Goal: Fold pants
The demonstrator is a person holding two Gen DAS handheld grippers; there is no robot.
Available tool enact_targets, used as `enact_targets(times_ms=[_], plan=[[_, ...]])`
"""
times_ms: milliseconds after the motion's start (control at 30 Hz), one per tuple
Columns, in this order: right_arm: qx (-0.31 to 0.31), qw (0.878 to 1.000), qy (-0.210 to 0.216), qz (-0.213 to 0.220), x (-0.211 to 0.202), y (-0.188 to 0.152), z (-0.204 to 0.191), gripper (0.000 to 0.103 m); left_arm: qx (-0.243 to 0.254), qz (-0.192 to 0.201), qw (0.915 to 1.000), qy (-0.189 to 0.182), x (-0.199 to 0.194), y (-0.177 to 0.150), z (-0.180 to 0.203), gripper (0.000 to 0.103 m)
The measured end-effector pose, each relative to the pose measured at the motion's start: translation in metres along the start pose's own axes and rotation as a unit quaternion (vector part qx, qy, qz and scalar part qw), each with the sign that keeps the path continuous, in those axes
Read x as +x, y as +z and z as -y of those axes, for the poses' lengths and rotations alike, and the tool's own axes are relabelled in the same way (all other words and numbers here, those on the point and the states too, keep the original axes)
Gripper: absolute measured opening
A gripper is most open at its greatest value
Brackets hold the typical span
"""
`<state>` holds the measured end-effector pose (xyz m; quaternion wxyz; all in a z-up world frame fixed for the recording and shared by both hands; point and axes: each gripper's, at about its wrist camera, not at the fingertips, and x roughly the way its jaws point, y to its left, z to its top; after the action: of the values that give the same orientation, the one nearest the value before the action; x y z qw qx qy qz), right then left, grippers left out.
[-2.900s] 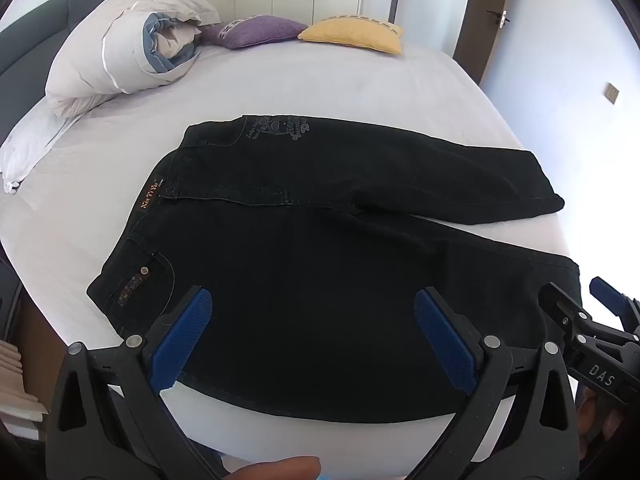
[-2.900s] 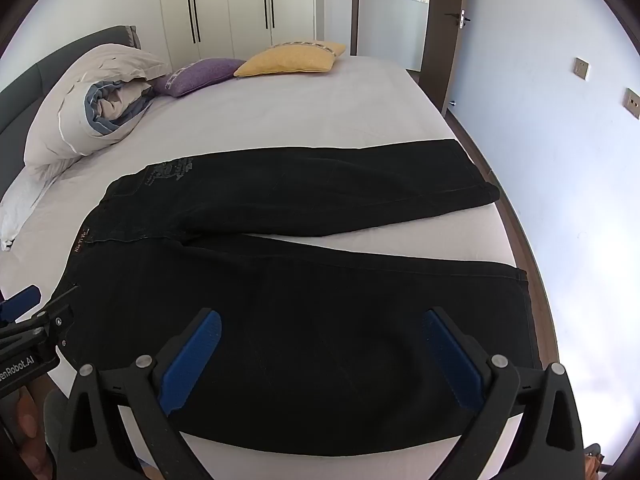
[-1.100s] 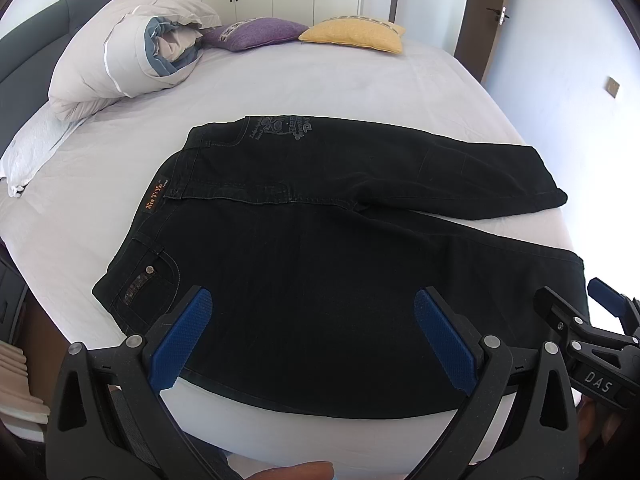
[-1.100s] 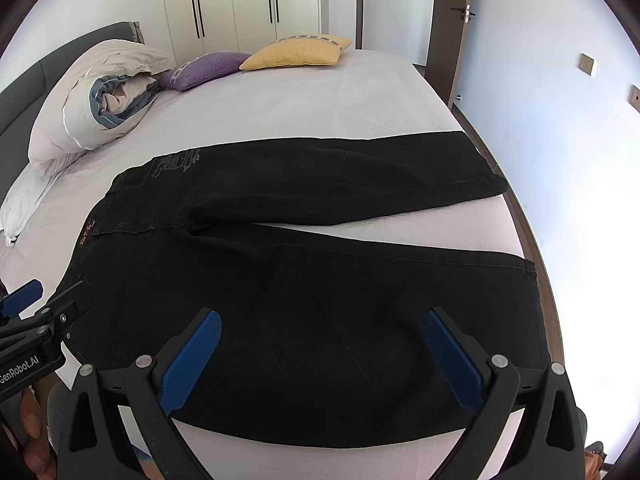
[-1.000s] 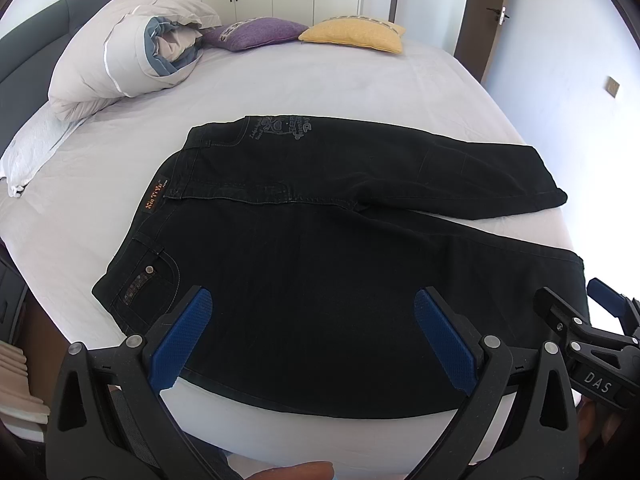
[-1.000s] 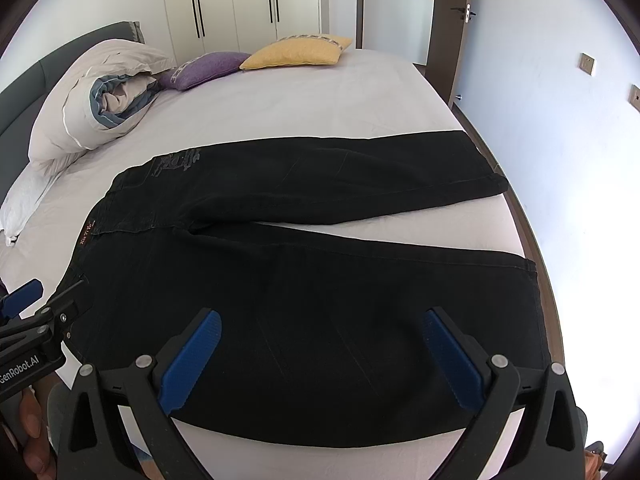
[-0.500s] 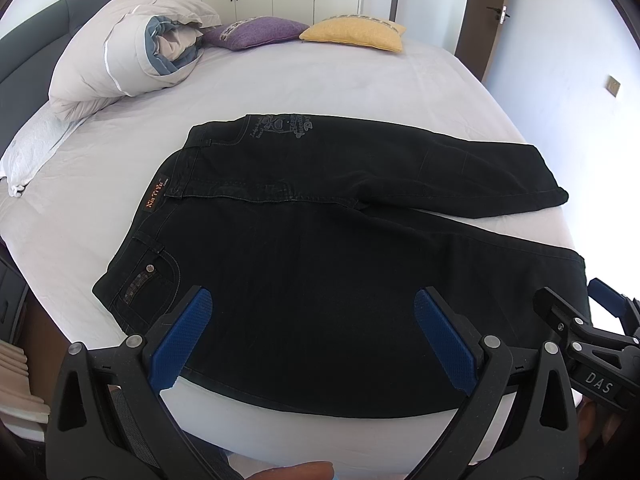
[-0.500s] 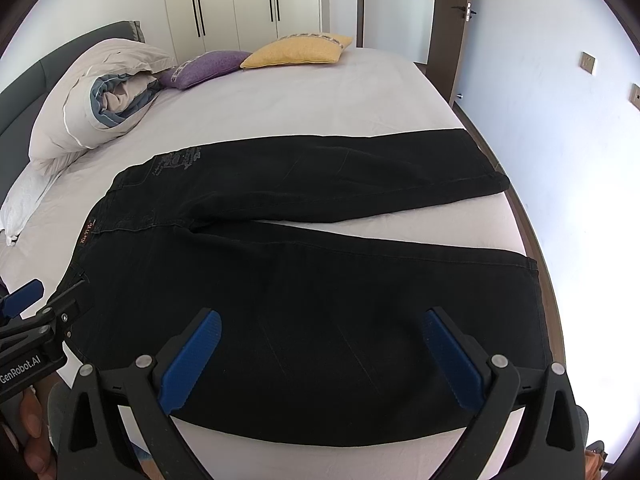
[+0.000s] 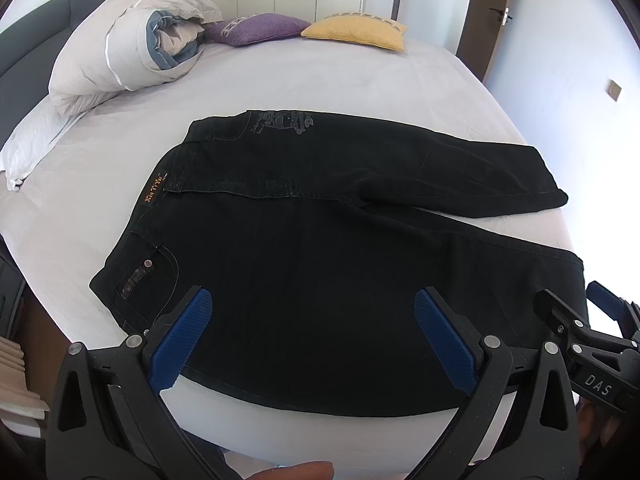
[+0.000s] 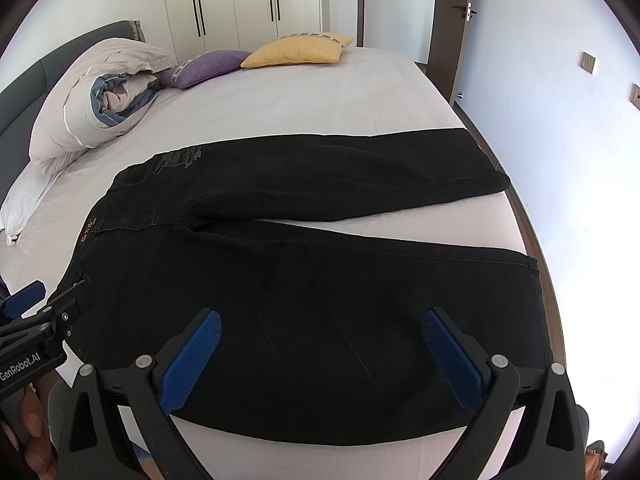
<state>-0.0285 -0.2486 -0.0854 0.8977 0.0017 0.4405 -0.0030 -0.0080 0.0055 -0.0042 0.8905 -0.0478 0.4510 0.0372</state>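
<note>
Both claws, left point(image 9: 312, 336) and right point(image 10: 320, 356), hang spread wide apart and gripping nothing over the near edge of the pants point(image 9: 320, 240), which lie flat on the bed point(image 9: 340, 76), waistband on the left, with pillows point(image 9: 120, 56) past them.

"DAS" in white on the right claw point(image 9: 592, 320) body; "GenRobot.AI" in white on the left claw point(image 10: 44, 312) body; pants point(image 9: 320, 240) waistband label point(image 9: 154, 191) illegible.
</note>
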Motion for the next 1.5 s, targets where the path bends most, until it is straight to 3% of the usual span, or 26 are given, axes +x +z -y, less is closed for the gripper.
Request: enact_targets(times_ms=[367, 467, 533, 600, 667, 800, 867, 933, 967, 1033, 1100, 1133, 1200, 1233, 1267, 1300, 1367, 1433, 1500], plan=[[-0.001, 1.000, 0.000, -0.001, 0.000, 0.000, 0.000, 0.103, -0.006, -0.004, 1.0000, -0.004, 0.002, -0.001, -0.001, 0.103], [-0.004, 1.000, 0.002, -0.002, 0.000, -0.001, -0.001, 0.103, -0.027, -0.013, 0.9991, -0.031, 0.003, 0.002, -0.006, 0.103], [-0.012, 1.000, 0.014, 0.001, 0.002, 0.000, -0.001, 0.103, -0.067, -0.024, 0.9938, -0.086, 0.004, 0.008, -0.017, 0.103], [-0.025, 0.999, 0.041, 0.004, 0.004, 0.004, 0.000, 0.103, -0.130, -0.034, 0.9785, -0.157, 0.007, 0.017, -0.036, 0.103], [-0.046, 0.996, 0.079, 0.007, 0.006, 0.016, 0.000, 0.103, -0.204, -0.037, 0.9529, -0.222, 0.015, 0.030, -0.062, 0.103], [-0.091, 0.987, 0.126, 0.035, 0.006, 0.051, -0.003, 0.103, -0.293, -0.008, 0.9254, -0.240, 0.027, 0.065, -0.103, 0.103], [-0.119, 0.982, 0.141, 0.050, 0.010, 0.070, -0.007, 0.103, -0.345, 0.006, 0.9007, -0.264, 0.036, 0.085, -0.124, 0.103], [-0.150, 0.975, 0.154, 0.057, 0.020, 0.092, -0.016, 0.103, -0.408, 0.042, 0.8677, -0.281, 0.045, 0.105, -0.144, 0.103], [-0.165, 0.971, 0.164, 0.061, 0.027, 0.101, -0.021, 0.103, -0.417, 0.043, 0.8614, -0.287, 0.050, 0.117, -0.152, 0.103], [-0.187, 0.965, 0.173, 0.057, 0.043, 0.118, -0.028, 0.103, -0.409, 0.007, 0.8602, -0.305, 0.069, 0.150, -0.161, 0.103], [-0.201, 0.961, 0.182, 0.043, 0.067, 0.136, -0.036, 0.101, -0.430, 0.004, 0.8484, -0.309, 0.085, 0.169, -0.170, 0.103], [-0.207, 0.959, 0.191, 0.037, 0.078, 0.144, -0.039, 0.096, -0.433, 0.014, 0.8496, -0.301, 0.096, 0.185, -0.175, 0.103], [-0.216, 0.956, 0.200, 0.024, 0.099, 0.157, -0.042, 0.091, -0.403, 0.022, 0.8736, -0.272, 0.110, 0.214, -0.182, 0.103], [-0.220, 0.954, 0.201, 0.019, 0.109, 0.164, -0.041, 0.087, -0.371, 0.026, 0.8955, -0.244, 0.118, 0.230, -0.181, 0.103], [-0.225, 0.953, 0.202, 0.013, 0.119, 0.171, -0.042, 0.084, -0.320, 0.027, 0.9246, -0.205, 0.128, 0.248, -0.176, 0.103], [-0.231, 0.951, 0.204, 0.007, 0.130, 0.177, -0.042, 0.082, -0.272, 0.023, 0.9457, -0.176, 0.140, 0.261, -0.170, 0.103], [-0.242, 0.946, 0.218, -0.004, 0.147, 0.188, -0.038, 0.078, -0.166, 0.003, 0.9772, -0.132, 0.167, 0.279, -0.156, 0.103], [-0.255, 0.939, 0.230, -0.015, 0.164, 0.197, -0.036, 0.076, -0.073, -0.013, 0.9930, -0.092, 0.191, 0.287, -0.144, 0.103], [-0.270, 0.935, 0.230, -0.024, 0.182, 0.206, -0.034, 0.073, 0.031, -0.029, 0.9979, -0.049, 0.217, 0.288, -0.132, 0.103]])
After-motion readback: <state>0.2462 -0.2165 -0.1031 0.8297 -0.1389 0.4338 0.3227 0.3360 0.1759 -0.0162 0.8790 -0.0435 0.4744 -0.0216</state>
